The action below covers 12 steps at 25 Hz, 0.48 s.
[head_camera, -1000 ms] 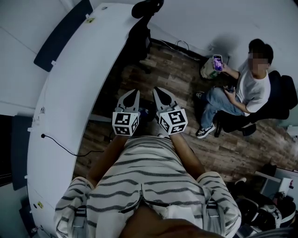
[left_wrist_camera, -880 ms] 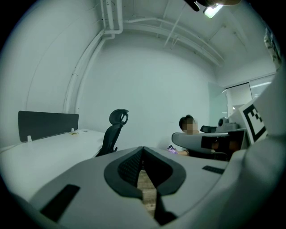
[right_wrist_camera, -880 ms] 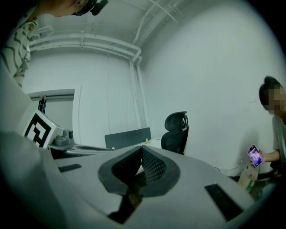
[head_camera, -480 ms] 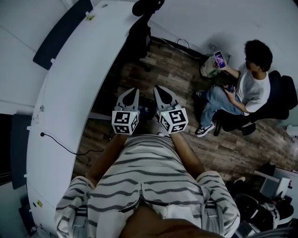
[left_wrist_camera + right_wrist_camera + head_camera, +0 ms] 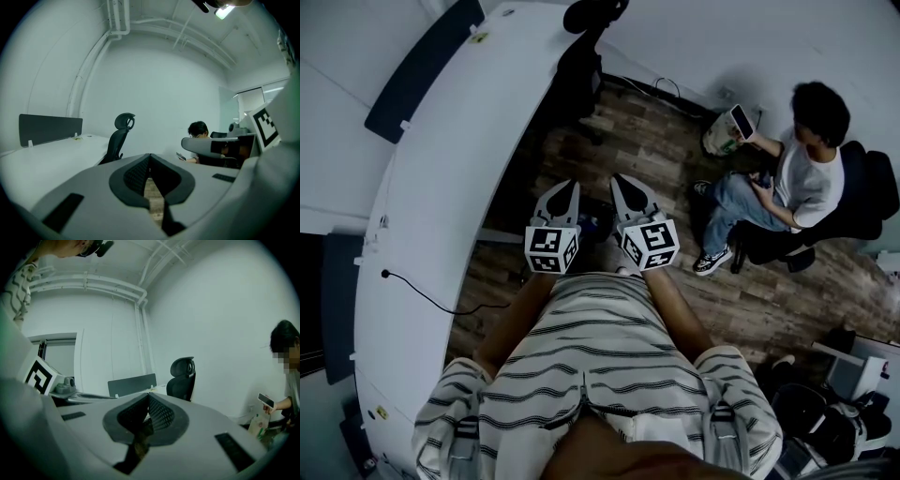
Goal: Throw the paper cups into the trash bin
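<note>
Since a second ago only the seated person [image 5: 802,178] has stirred, the phone [image 5: 739,122] in the raised hand having turned a little, while both tongs keep the same place beside the worktop [image 5: 459,169]. The left tongs [image 5: 569,186] and the right tongs [image 5: 617,180] hang side by side just off the worktop's curved right edge, over the wooden floor [image 5: 656,141], in front of the wearer's striped shirt [image 5: 600,356]. Each gripper view shows its jaws closed tip to tip with nothing caught between them; floor shows through the gap behind the tips. A dark thing on the floor, close to the worktop's edge and partly hidden by the tongs, cannot be identified. No paper cups or trash bin can be made out in any view. A black office chair [image 5: 579,70] stands at the worktop's far end, a dark divider panel [image 5: 422,70] runs along its outer side, and a thin cable [image 5: 431,298] lies across its near part. The seated person is well apart from the worktop, across the floor, with a pale bag [image 5: 719,139] just beside the knees.
</note>
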Each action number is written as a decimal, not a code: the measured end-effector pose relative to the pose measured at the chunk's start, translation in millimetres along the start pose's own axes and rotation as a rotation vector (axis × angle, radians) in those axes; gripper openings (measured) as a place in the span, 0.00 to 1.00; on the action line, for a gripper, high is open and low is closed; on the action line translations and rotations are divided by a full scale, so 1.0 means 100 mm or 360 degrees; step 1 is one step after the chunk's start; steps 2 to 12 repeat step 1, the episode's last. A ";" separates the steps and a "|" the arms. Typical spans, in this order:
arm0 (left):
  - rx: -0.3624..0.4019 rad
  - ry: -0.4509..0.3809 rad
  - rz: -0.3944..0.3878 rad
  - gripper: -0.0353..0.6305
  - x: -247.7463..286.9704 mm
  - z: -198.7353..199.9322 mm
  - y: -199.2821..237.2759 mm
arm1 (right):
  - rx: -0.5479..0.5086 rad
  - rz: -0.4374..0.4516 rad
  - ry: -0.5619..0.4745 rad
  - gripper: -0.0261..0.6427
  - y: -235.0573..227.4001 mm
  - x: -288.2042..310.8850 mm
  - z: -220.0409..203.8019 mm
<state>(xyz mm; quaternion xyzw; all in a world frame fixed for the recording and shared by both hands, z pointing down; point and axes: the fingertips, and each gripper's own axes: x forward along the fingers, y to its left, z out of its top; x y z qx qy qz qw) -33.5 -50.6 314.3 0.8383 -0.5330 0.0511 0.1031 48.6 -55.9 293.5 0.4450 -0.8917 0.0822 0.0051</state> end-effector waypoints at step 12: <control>0.0000 0.0000 0.0000 0.09 0.01 0.00 0.00 | -0.0001 -0.0001 0.0001 0.05 -0.01 0.01 0.00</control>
